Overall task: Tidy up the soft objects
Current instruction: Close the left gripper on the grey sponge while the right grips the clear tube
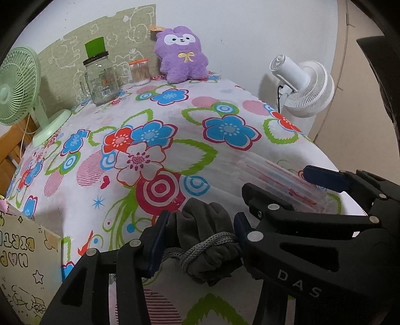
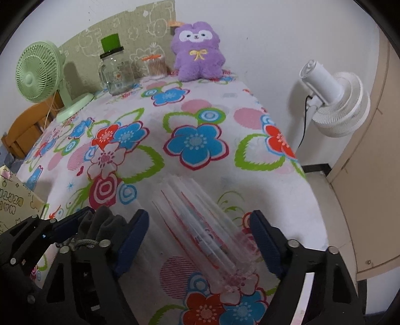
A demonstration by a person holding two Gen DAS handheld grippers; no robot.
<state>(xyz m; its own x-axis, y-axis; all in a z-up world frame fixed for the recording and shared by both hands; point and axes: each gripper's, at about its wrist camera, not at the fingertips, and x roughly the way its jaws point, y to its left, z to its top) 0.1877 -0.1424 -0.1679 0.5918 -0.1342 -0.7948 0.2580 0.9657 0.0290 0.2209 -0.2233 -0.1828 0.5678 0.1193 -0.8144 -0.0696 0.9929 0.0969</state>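
Left gripper [image 1: 200, 240] clamped on grey drawstring pouch [image 1: 205, 240] at counter's near edge. Right gripper [image 2: 200, 240] wide open, straddling clear plastic object [image 2: 200, 232], blurred, possibly packaging. Risk: pouch slipping off edge; grippers colliding. Purple plush [image 1: 181, 55] far back.

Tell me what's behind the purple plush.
Behind the purple plush stands a white wall, with the green patterned mat to its left. An orange-tan item peeks out beside its ear; the plush covers the rest of it.
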